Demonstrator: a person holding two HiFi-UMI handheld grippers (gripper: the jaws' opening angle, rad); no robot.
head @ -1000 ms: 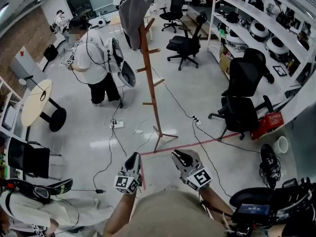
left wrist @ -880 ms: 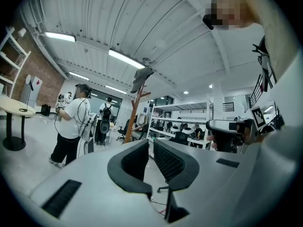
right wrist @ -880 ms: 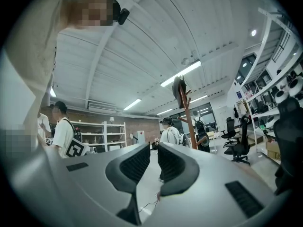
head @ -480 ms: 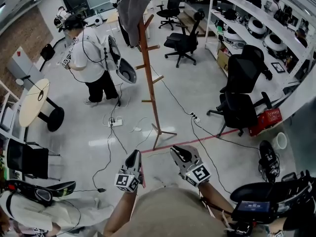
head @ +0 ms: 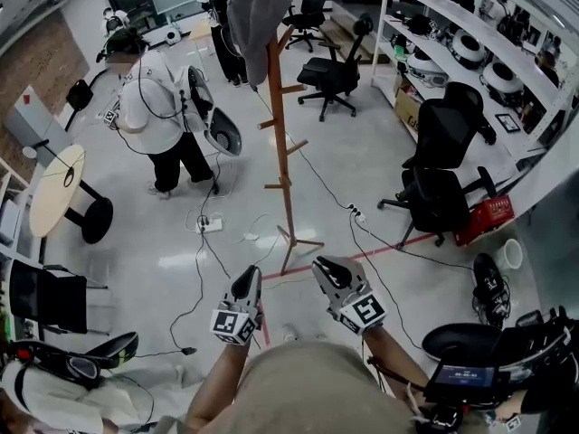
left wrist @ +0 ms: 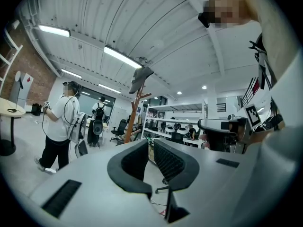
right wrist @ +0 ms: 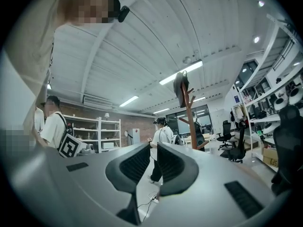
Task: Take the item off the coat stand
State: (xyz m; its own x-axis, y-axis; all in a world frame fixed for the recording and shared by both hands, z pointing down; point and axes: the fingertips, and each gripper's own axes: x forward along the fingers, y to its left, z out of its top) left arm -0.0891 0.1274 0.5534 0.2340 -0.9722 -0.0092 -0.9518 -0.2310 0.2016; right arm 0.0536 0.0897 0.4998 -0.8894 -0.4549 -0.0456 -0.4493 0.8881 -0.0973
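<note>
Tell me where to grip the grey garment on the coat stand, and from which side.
Probably the hanging fold of the grey garment, below the top peg. Come from left of the coat stand in the head view: the cloth drapes free of the pole there.

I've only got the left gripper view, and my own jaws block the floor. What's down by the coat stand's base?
Observer: A white power strip lies on the floor to the right of the coat stand base.
Operator: Anything between us and it?
Observer: A red tape line crosses the floor in front of the base.
Operator: And my right gripper?
Observer: The right gripper is shut, with nothing between its jaws.
</note>
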